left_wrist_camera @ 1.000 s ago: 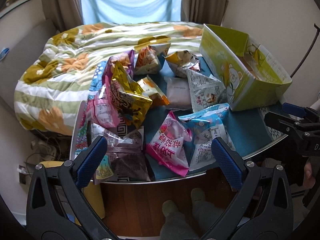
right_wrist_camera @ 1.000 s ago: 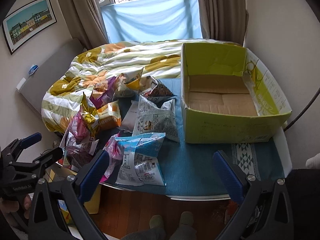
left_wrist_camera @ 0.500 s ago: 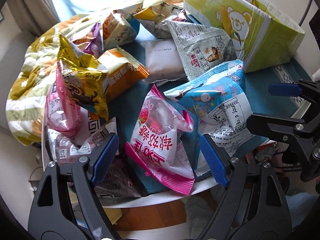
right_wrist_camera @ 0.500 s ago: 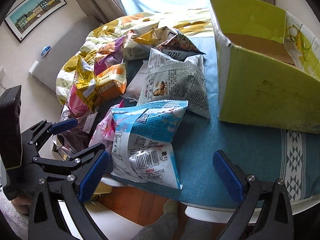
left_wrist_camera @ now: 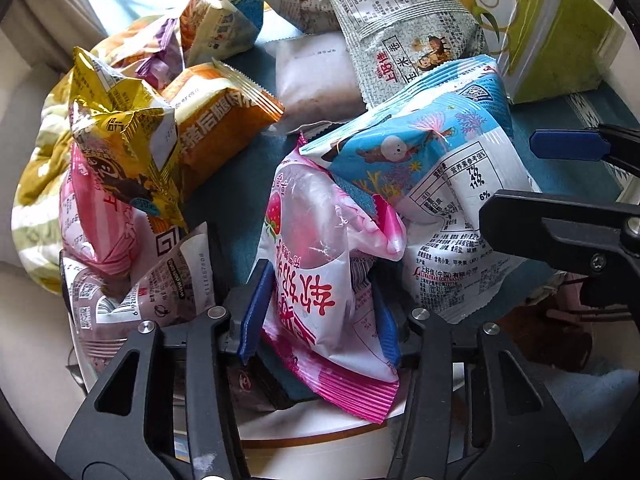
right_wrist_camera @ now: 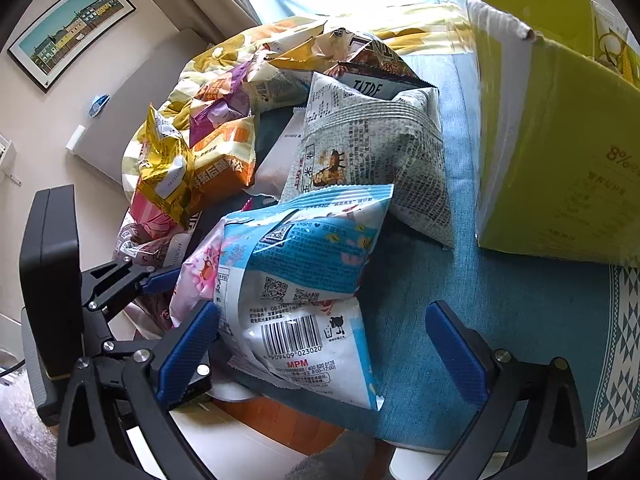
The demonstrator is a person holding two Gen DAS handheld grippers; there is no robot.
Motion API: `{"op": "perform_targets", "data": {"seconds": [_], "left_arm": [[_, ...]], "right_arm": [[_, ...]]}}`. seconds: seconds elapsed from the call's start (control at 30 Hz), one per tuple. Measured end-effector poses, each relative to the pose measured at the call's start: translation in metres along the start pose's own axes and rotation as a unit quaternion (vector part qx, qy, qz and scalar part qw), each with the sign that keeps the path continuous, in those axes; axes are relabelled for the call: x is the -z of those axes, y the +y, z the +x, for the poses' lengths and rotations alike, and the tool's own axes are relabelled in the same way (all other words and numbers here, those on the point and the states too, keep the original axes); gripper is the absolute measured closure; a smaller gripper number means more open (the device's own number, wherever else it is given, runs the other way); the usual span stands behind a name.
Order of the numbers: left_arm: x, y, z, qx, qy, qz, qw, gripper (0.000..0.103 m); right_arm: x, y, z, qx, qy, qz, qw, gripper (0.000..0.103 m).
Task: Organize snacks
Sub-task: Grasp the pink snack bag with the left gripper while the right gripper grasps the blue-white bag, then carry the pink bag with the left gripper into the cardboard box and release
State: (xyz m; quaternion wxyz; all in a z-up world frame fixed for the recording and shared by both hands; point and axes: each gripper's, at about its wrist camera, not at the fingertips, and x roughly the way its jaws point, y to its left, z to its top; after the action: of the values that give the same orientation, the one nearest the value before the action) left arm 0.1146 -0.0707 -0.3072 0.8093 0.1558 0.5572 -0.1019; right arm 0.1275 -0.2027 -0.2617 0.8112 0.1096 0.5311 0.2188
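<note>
Left gripper [left_wrist_camera: 318, 308] is down on the pink-and-white snack bag [left_wrist_camera: 316, 264], jaws closing, both blue pads pressed into the bag's lower half so the film bulges between them. That bag sits at the near edge of the table, its pink crimped end hanging just over the rim. Right gripper [right_wrist_camera: 320, 344] stands wide open, straddling the blue-and-white snack bag [right_wrist_camera: 304, 280]; the left pad is just beside the bag's edge, though whether it actually touches is hard to call from here, and the right pad is clear of it over the teal tablecloth [right_wrist_camera: 480, 280]. The blue bag overlaps the pink one. Behind them, a grey newsprint-patterned bag [right_wrist_camera: 372, 152], an orange bag [left_wrist_camera: 224, 120] and a gold foil bag [left_wrist_camera: 124, 152] crowd the pile. Far right, the green cardboard box [right_wrist_camera: 560, 140] stands on the cloth, near the grey bag.
</note>
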Motion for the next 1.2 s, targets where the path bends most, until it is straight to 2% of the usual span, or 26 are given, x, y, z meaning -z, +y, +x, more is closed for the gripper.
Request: {"op": "perform_targets", "data": {"seconds": [0.2,0.43,0.5,0.53,0.6,0.63,0.7,0.73,1.2], "left_arm": [[0.001,0.008,-0.001,0.012,0.0,-0.021,0.9997,0.063],[-0.001,0.019,-0.002,0.027,-0.002,-0.044,0.9987,0.063],[0.0,0.021,-0.003,0.032,-0.002,-0.043,0.9986,0.063],[0.001,0.021,-0.003,0.031,-0.003,-0.042,0.9987,0.063],[0.005,0.024,-0.007,0.032,-0.004,-0.044,0.9985,0.064],[0.005,0.025,-0.008,0.032,-0.005,-0.047,0.9984,0.065],[0.007,0.032,-0.012,0.037,-0.009,-0.053,0.9979,0.066],[0.009,0.035,-0.014,0.042,-0.012,-0.054,0.9976,0.067],[0.018,0.042,-0.076,0.057,-0.051,-0.053,0.9956,0.077]], "right_arm": [[-0.005,0.007,0.005,-0.013,0.0,-0.016,1.0,0.0],[-0.01,0.005,0.014,-0.055,0.007,-0.001,0.998,0.011],[-0.01,0.006,0.021,-0.061,0.023,0.004,0.998,0.029],[-0.009,0.006,0.026,-0.066,0.03,0.004,0.997,0.03],[-0.007,0.007,0.026,-0.083,0.027,0.01,0.996,0.041],[-0.007,0.009,0.026,-0.081,0.026,0.007,0.996,0.042],[-0.005,0.013,0.023,-0.072,0.023,-0.004,0.997,0.054],[-0.005,0.014,0.022,-0.069,0.022,-0.006,0.997,0.056],[-0.003,0.033,-0.04,-0.015,-0.04,-0.013,0.999,0.058]]}}
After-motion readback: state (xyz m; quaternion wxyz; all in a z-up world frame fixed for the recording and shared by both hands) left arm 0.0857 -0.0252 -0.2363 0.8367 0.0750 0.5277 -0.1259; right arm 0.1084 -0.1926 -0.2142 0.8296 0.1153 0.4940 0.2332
